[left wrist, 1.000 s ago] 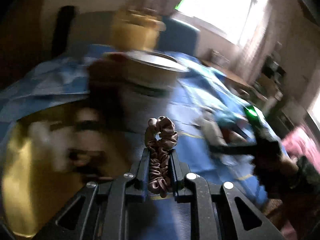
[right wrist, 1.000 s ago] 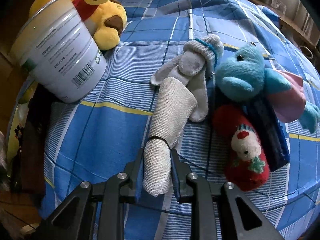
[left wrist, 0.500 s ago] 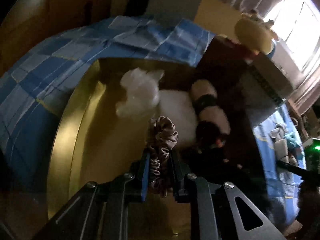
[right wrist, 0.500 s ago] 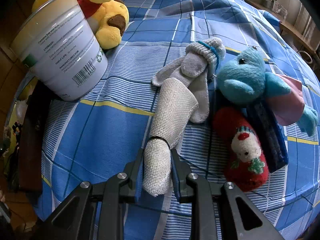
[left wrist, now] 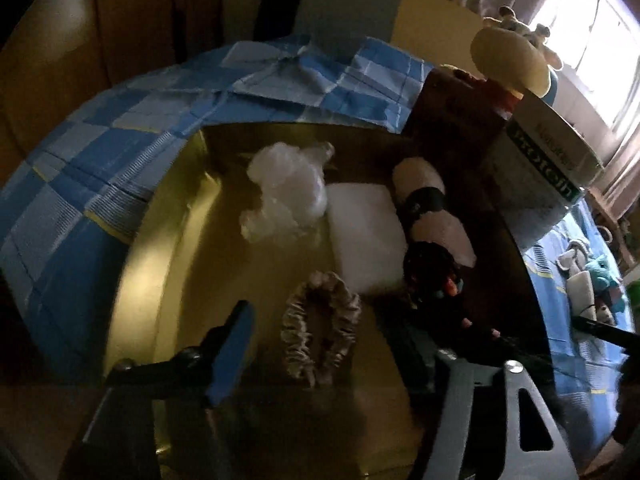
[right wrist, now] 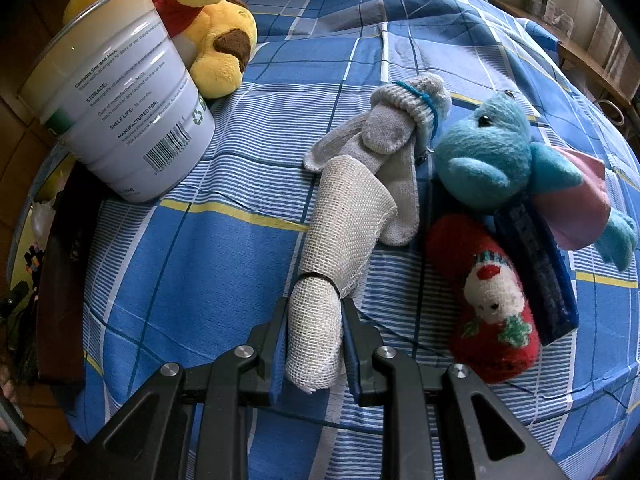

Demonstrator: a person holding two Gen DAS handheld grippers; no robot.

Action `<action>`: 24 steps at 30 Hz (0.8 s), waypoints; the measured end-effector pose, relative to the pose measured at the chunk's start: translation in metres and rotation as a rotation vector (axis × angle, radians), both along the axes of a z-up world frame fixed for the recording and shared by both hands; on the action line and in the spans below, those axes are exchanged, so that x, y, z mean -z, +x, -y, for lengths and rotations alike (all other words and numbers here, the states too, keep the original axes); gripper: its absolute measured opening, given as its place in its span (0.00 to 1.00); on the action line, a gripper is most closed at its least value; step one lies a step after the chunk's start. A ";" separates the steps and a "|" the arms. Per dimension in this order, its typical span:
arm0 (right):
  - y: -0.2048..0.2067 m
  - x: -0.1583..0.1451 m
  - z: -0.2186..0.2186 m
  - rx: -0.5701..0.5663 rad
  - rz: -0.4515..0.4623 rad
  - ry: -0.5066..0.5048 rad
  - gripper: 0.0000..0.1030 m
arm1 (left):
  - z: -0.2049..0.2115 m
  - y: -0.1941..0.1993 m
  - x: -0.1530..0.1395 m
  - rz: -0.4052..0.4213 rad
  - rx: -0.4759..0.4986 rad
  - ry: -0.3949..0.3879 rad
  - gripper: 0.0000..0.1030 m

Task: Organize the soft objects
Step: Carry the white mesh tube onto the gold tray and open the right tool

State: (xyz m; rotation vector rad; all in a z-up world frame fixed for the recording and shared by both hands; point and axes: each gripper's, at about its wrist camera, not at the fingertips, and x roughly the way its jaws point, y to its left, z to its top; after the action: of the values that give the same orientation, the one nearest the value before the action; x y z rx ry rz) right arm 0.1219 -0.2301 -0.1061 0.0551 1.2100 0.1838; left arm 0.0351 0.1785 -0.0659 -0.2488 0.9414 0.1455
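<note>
Satin scrunchie (left wrist: 320, 330) lay loose in the gold tray (left wrist: 168, 248), the left claw (left wrist: 320, 344) spread wide (apparently released); the right claw (right wrist: 314, 344) pinched the gauze roll (right wrist: 332, 256), presumably next.

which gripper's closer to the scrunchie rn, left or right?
Left. The left gripper is open right over the scrunchie in the yellow box; the right gripper is off on the bedspread, clamping a gauze roll.

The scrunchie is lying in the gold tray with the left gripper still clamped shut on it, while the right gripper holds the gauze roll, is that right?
Not quite. The left wrist view shows the left gripper open, its fingers spread either side of the scrunchie, which lies loose in the gold tray. The rest holds: the right gripper is shut on the gauze roll.
</note>
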 end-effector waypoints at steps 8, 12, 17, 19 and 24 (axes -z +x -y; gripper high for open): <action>0.001 0.002 0.001 0.004 0.000 -0.002 0.22 | 0.005 -0.017 -0.023 0.080 0.039 0.066 0.67; 0.002 0.000 0.003 0.021 -0.006 0.006 0.22 | 0.009 -0.023 -0.036 0.126 0.070 0.102 0.67; 0.009 -0.014 0.000 0.030 -0.002 -0.009 0.22 | 0.012 -0.026 -0.045 0.164 0.103 0.118 0.67; 0.015 -0.028 -0.004 0.019 0.016 -0.005 0.22 | 0.012 -0.025 -0.045 0.166 0.108 0.115 0.67; 0.041 -0.067 -0.018 -0.014 0.069 -0.093 0.22 | 0.010 -0.024 -0.043 0.163 0.113 0.099 0.67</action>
State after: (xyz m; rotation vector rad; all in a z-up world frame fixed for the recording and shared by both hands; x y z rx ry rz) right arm 0.1626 -0.2125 -0.0386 -0.0407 1.1486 0.1400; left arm 0.0108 0.1681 -0.0229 -0.1141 0.7818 0.0663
